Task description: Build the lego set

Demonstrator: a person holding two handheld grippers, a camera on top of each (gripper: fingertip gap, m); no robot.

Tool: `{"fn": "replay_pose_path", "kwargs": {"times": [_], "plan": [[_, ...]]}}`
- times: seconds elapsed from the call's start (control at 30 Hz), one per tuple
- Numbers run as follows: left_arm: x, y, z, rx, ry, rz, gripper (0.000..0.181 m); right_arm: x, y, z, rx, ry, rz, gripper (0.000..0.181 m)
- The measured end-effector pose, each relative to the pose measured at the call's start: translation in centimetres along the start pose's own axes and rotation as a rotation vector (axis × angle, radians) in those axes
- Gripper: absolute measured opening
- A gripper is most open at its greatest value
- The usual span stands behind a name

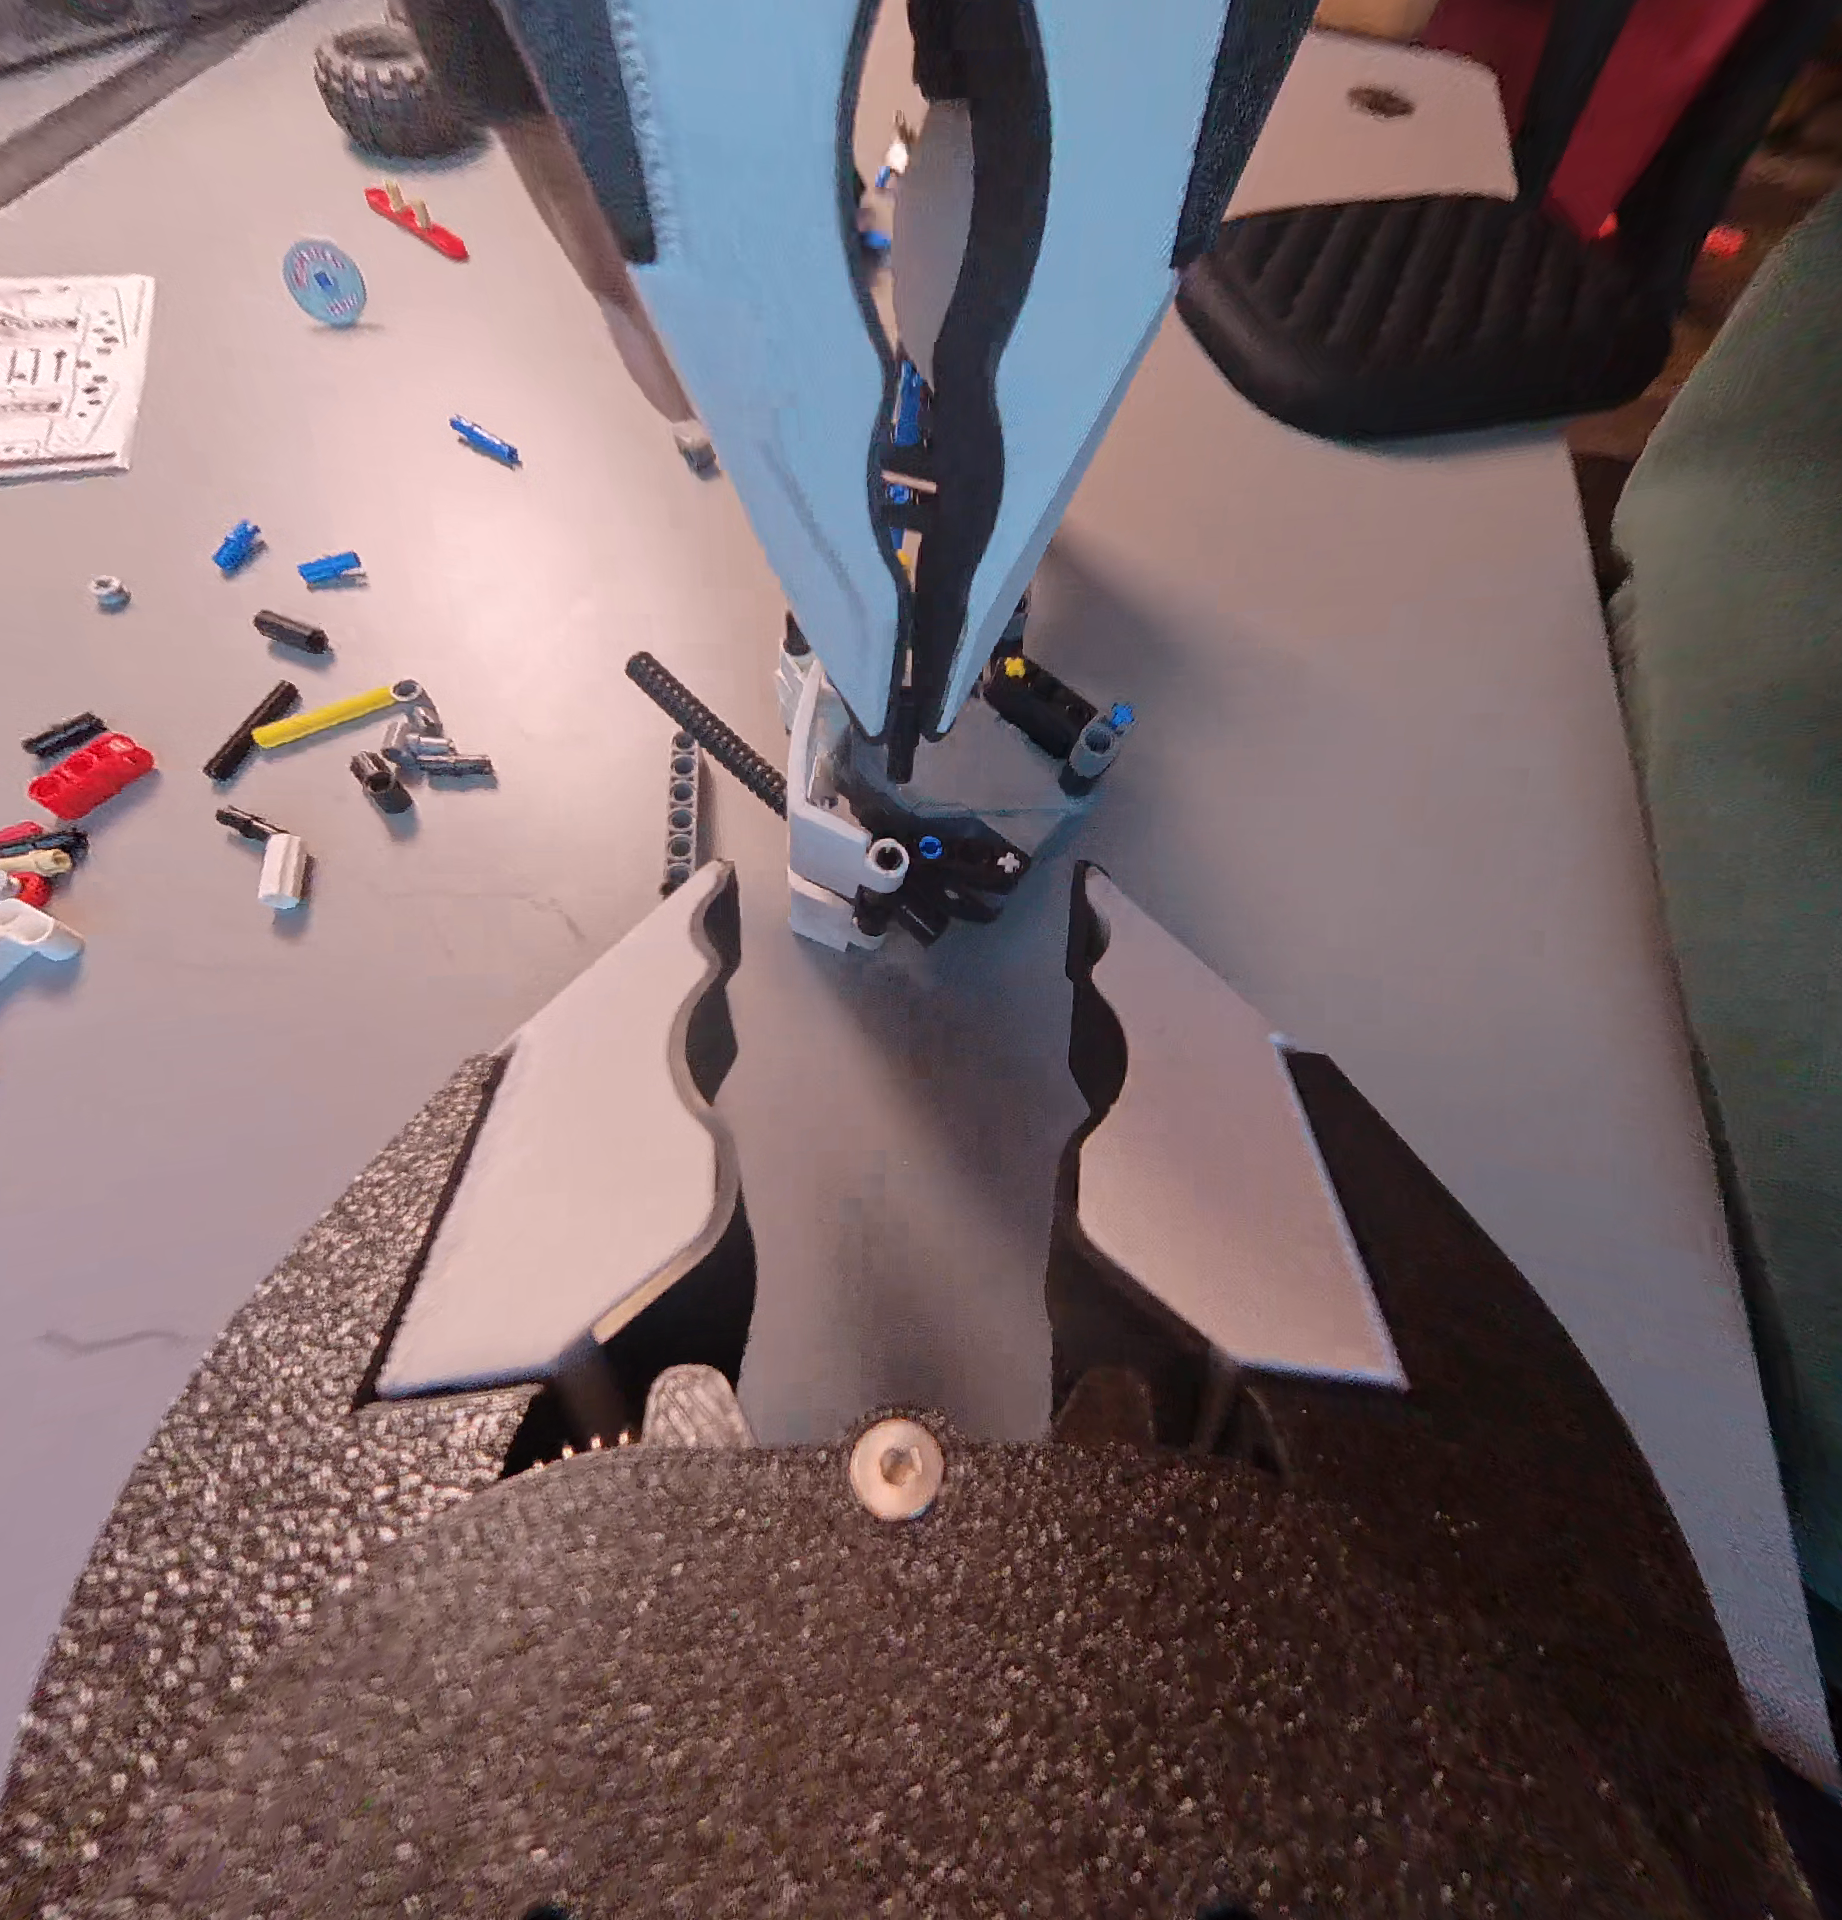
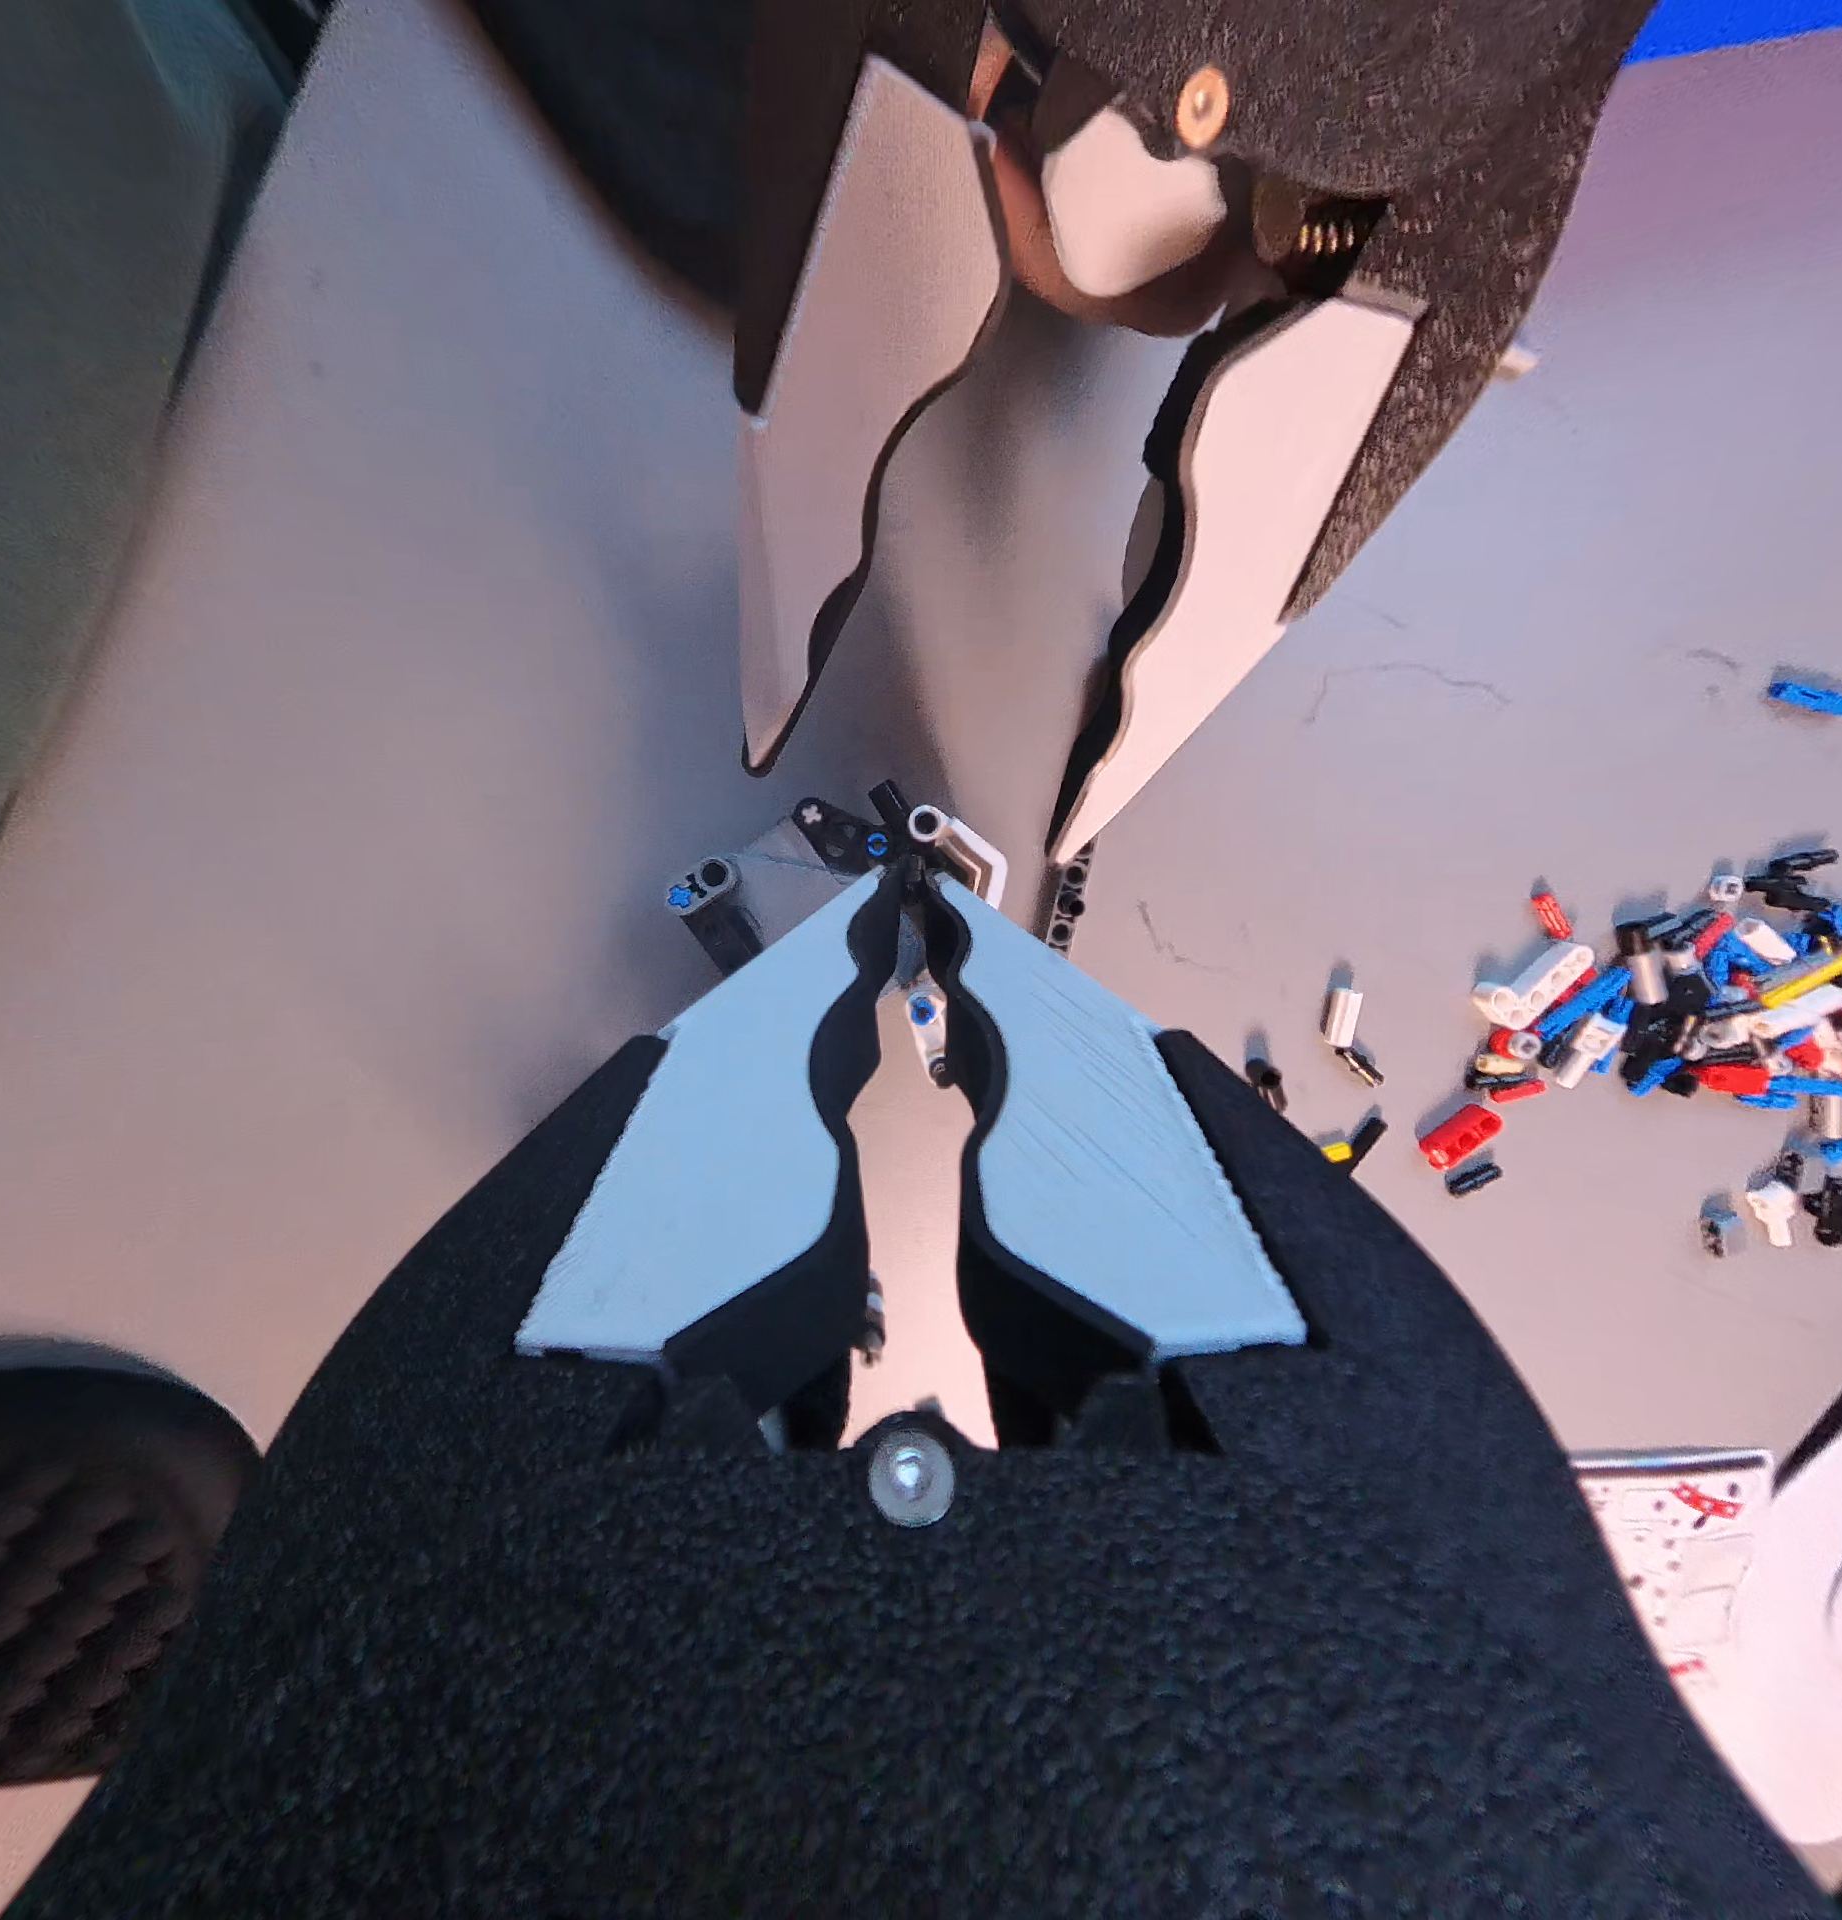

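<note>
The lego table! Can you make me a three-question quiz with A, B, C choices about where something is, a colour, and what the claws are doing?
1. Where does the black tyre lie?
A. at the table's far left
B. between the left claw's fingers
C. on the booklet

2. What colour is the long thin rod among the loose pieces?
A. green
B. yellow
C. orange

3. How is the right claw?
A. wide open over the pile
B. lying flat on the table
C. shut on a thin black pin at the small lego build

Answers: 1 A, it sits far off at the left. 2 B, plainly yellow. 3 C, its tips pinch the pin, while the left claw is open.
</note>
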State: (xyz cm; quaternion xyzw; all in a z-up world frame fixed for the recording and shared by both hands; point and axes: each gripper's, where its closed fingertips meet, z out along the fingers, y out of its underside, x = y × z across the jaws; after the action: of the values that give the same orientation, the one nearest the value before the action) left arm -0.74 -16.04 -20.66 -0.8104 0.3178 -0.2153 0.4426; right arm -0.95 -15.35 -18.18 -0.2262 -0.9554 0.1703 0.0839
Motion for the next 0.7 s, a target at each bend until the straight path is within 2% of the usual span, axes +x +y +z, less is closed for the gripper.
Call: {"fn": "replay_pose_path", "kwargs": {"times": [0.17,0.23,0.7], "plan": [[-0.3,1.8,1.6,-0.114,-0.010,-0.004,0.053,-0.1,0.3,1.5,-0.083,-0.035,-0.047,0.004],[-0.3,1.6,1.6,-0.107,0.012,-0.025,0.047,-0.4,0.5,1.9,-0.101,-0.053,-0.053,0.004],[0.0,1.5,1.7,-0.101,0.039,-0.033,0.041,-0.3,0.9,1.8,-0.258,-0.082,-0.147,0.004]]}}
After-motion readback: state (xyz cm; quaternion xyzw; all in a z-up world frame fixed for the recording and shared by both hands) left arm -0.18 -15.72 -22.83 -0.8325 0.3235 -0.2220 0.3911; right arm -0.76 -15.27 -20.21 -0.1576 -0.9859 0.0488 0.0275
